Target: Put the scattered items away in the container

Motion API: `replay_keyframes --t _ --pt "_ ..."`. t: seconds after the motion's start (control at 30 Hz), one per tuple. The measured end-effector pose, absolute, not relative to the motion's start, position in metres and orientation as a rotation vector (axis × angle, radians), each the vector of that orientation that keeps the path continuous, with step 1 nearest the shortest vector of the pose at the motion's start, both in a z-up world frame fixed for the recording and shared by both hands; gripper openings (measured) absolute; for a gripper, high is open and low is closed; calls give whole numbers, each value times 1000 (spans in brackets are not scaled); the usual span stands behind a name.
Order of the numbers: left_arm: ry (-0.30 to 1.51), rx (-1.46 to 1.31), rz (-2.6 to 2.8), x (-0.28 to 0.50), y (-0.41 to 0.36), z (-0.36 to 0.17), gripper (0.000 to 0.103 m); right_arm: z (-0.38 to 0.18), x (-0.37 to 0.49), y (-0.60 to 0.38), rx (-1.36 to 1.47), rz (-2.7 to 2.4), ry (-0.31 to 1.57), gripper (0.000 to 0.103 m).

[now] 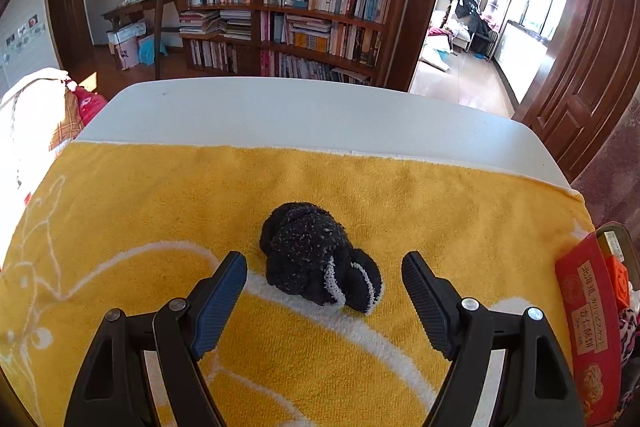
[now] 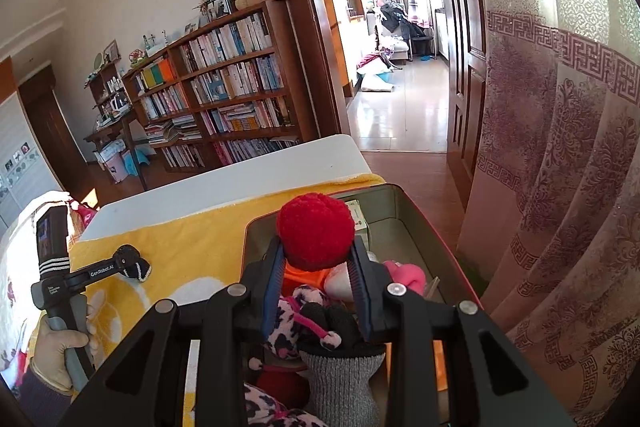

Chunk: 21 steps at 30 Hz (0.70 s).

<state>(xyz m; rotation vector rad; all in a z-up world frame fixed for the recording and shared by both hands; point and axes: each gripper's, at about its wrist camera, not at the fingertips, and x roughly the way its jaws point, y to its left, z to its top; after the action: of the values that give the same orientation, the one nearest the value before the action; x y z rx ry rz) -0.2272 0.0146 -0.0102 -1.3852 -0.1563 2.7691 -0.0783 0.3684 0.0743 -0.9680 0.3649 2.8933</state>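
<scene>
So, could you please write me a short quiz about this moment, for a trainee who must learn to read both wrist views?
1. True or false: the right gripper is closed on a red pompom above the container.
2. Multiple choice: the black sock bundle lies on A) the bare white table, B) the yellow towel, C) inside the container.
3. Fill the blank: the fingers of the left gripper are ____, one on each side of the bundle, not touching it.

Key: 1 true; 2 B; 3 open.
</scene>
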Motion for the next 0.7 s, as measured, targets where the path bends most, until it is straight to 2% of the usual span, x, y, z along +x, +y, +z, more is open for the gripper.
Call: replay_keyframes --t 0.3,0.33,0.37,0.4,0.47,0.7 --pt "-173 -1439 2725 -261 10 -37 79 70 -88 368 -975 2875 379 34" --pt "-145 -1442 2733 -262 11 -37 75 69 -87 368 -975 2875 379 34" --pt "-137 -1441 2730 -262 12 -36 62 68 -86 370 -974 2873 381 34" --pt "-160 -1438 2712 -262 12 -34 54 66 -85 371 -972 2872 385 34" --pt "-197 -1412 2701 -257 13 -26 54 65 -84 373 -965 2867 398 34" --pt "-159 -1240 2657 -228 57 21 54 66 -74 398 -927 2834 456 34"
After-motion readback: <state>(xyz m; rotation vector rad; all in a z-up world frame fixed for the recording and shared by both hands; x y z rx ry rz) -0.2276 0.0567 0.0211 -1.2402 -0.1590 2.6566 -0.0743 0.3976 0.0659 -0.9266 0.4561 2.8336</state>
